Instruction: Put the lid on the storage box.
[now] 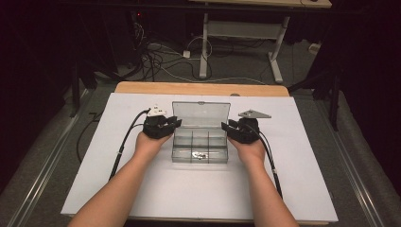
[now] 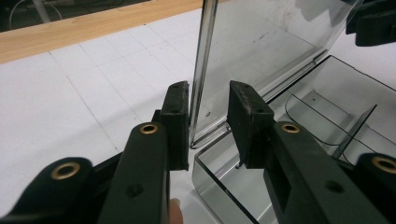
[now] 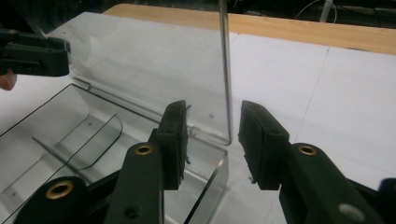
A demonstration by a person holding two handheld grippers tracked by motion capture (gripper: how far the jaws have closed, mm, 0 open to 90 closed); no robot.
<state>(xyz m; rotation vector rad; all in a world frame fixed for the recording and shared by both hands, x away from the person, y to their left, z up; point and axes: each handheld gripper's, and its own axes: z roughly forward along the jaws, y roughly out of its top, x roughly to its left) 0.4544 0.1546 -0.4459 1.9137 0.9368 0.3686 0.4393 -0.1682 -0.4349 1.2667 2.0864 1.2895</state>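
left gripper (image 2: 208,119) and right gripper (image 3: 212,135), jaws parted, straddling lid (image 1: 201,114) edges

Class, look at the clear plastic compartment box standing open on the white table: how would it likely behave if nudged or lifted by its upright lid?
The clear plastic compartment box looks thin-walled, so probably light and apt to slide on the smooth white table. Its upright lid probably swings on its hinge rather than lifting the box stiffly. The glossy plastic may slip between pads.

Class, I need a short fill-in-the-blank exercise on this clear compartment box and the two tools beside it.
1. The lid of the clear compartment box stands ____.
2. The left tool has its jaws on either side of the lid's ____ edge, seen from the high view.
3. The box rests on a ____ sheet covering the table.

Missing words: open; left; white
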